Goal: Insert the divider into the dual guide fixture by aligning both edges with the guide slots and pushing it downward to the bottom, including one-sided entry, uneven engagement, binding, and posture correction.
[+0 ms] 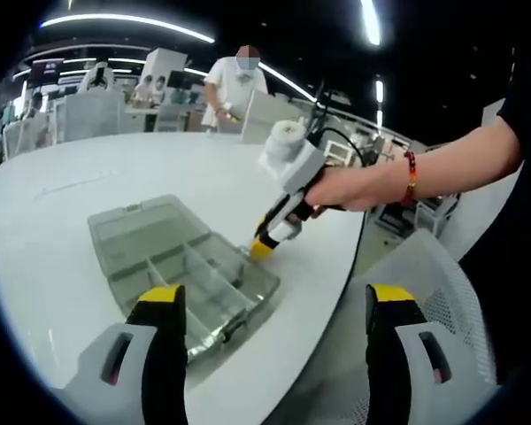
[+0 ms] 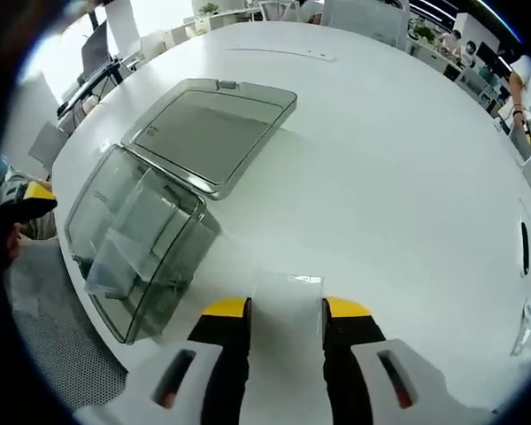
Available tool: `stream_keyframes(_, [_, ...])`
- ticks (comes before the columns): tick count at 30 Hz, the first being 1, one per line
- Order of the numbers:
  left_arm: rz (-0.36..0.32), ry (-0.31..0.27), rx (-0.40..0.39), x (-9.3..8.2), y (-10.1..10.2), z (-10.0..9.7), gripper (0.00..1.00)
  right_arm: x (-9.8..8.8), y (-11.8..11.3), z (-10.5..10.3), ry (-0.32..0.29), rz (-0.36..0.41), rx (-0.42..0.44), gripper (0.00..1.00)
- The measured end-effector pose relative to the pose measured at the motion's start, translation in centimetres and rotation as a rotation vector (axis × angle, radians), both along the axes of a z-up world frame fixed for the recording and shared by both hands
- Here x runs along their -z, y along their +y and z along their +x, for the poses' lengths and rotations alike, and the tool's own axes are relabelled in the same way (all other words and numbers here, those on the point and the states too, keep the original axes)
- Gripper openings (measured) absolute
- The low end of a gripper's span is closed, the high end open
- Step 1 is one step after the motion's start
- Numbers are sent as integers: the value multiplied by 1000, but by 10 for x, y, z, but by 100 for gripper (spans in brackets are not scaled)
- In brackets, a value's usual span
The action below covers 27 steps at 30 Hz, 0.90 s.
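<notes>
in the left gripper view, the left gripper (image 1: 274, 310) is seen at the bottom of the frame with its yellow-tipped jaws spread wide and nothing held between them. a clear compartment box (image 1: 181, 266) with its lid laid open is set on the white table (image 1: 71, 221), left of centre. just right of the box, at mid frame, the right gripper (image 1: 264, 245) is held by a hand (image 1: 345, 188), its yellow tip down at the box's right edge. a person in white (image 1: 234, 84) is seen standing at the upper centre.

in the right gripper view, the right gripper (image 2: 286, 312) is seen at the bottom centre, its jaws drawn close on a thin clear divider (image 2: 288, 297), which is held above the table (image 2: 398, 159). the box (image 2: 146, 243) is found at the left of the frame, just beside the divider but apart from it, with its open lid (image 2: 212, 128) lying toward the upper left. a yellow tip of the left gripper (image 2: 31, 197) is caught at the far left edge.
</notes>
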<state>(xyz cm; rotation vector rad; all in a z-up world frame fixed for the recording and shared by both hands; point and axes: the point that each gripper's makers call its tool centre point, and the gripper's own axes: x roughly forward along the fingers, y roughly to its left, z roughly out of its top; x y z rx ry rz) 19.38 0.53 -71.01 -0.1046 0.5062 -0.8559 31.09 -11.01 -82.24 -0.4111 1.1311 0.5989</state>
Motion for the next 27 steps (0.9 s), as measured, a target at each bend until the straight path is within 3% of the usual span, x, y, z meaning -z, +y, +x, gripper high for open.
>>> stream_keyframes(11, [-10, 4, -8, -2, -2, 2, 81, -17, -4, 7, -73, 14, -9, 27])
stream_keyframes(17, [-34, 0, -12, -7, -6, 5, 81, -29, 4, 6, -95, 51, -24, 27])
stream_keyframes(27, [-85, 1, -62, -17, -6, 16, 82, -60, 18, 14, -192, 115, -43, 27])
